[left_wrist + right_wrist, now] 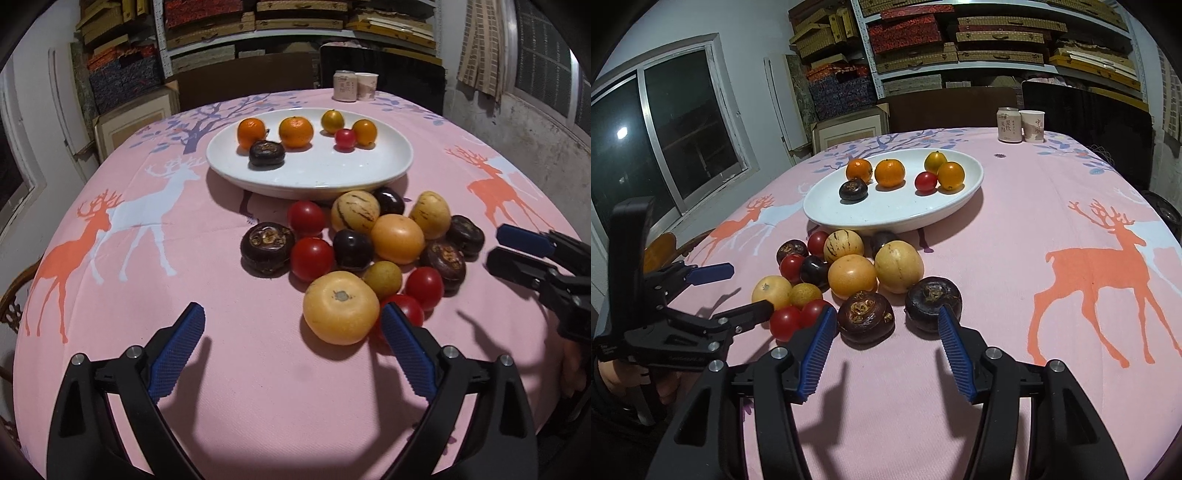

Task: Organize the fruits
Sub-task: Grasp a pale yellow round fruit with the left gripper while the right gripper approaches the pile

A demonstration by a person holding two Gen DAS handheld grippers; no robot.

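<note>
A white plate [310, 173] [886, 214] holds two mandarins, a dark chestnut-like fruit [266, 153], a red cherry tomato and two small yellow fruits. In front of it, on the pink cloth, lies a pile of cherry tomatoes, dark fruits, striped pale fruits and yellow round fruits. My left gripper [291, 314] [750, 290] is open and empty, its right finger beside a large yellow fruit [340, 306] [772, 291]. My right gripper [886, 312] [495, 243] is open and empty at the pile's right. Two dark fruits [866, 315] [932, 301] lie just beyond its fingertips.
A can [345, 86] [1009, 124] and a paper cup [366, 85] [1033, 125] stand at the table's far edge. Dark chairs and shelves of boxes are behind. A wooden chair back [14, 299] sits off the table's left edge.
</note>
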